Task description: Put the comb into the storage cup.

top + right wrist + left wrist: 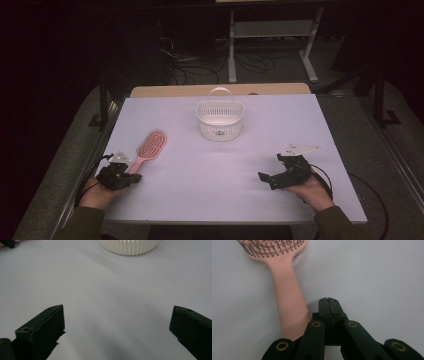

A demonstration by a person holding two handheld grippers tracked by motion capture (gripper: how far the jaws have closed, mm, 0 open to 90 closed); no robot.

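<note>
A pink hairbrush [148, 147] lies bristles up on the left side of the white table, its handle pointing toward the near left. My left gripper [131, 177] rests at the end of that handle. In the left gripper view its jaws are pressed together with nothing between them, and the hairbrush [288, 297] handle runs just to their left, apart from the left gripper [328, 300] tips. My right gripper [270, 168] sits low at the near right with its jaws wide apart over bare table. A white slotted basket [220, 119] with a hoop handle stands at the middle far side.
The white table [225, 200] has its front edge just below both hands. A wooden strip runs along its far edge. Beyond it are a dark floor, cables and a pale metal stand. The basket [128, 246] base lies ahead of my right gripper [117, 325].
</note>
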